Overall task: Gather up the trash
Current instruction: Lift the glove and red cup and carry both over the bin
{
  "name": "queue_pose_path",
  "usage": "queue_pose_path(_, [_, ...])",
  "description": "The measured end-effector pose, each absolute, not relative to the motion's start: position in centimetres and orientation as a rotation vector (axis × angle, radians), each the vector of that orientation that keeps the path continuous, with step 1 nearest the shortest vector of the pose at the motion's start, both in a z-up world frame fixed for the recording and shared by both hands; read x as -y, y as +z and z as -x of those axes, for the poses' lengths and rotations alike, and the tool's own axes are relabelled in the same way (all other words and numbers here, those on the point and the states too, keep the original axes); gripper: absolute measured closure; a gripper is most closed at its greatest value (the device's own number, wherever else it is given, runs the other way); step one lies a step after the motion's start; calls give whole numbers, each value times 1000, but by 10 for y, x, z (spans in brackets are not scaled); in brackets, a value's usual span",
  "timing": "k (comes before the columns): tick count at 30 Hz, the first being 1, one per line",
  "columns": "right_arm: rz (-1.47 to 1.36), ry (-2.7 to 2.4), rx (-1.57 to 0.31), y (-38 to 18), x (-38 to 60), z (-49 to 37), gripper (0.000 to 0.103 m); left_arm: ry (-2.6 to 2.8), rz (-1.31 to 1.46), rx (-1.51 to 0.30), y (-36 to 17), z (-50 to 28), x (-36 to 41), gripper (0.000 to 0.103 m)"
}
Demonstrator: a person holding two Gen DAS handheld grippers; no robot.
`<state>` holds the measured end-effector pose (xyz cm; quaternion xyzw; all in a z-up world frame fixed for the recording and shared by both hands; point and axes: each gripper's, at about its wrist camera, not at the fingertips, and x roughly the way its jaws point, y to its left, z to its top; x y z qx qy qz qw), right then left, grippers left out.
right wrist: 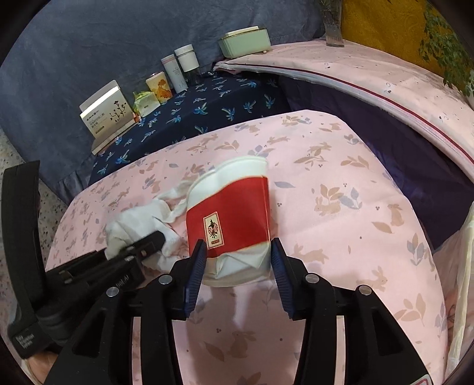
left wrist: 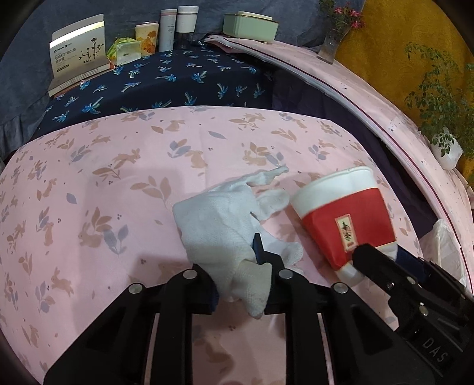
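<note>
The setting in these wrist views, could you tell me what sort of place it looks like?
Probably a home bedroom or living area: a pink rabbit-print sheet covers the work surface, skincare bottles and a tissue box line the back, and a potted plant stands on the right.

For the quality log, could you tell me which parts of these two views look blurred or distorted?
Left wrist: paper cup slightly soft, white tissue sharper; fisheye bends the shelf edge. Right wrist: cup's rim smeared, dark corners vignetted.
</note>
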<state>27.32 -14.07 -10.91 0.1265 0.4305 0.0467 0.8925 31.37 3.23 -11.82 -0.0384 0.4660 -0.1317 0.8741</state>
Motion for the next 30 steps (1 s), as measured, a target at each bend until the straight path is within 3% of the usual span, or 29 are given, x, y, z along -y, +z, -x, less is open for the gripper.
queue_pose_path(1, [-260,100,-891,-108,141,-273,68,-277,81,-977,-118,-312,-31,85])
queue_pose_path(17, [-307,17,-782,-55,191,-206,69,-352,75,-933,-70,-256,12,89])
queue_pose_path(30, [-356,-114,-674,-12,278,-114,69,-500,40,-858,-17,-180,93,89])
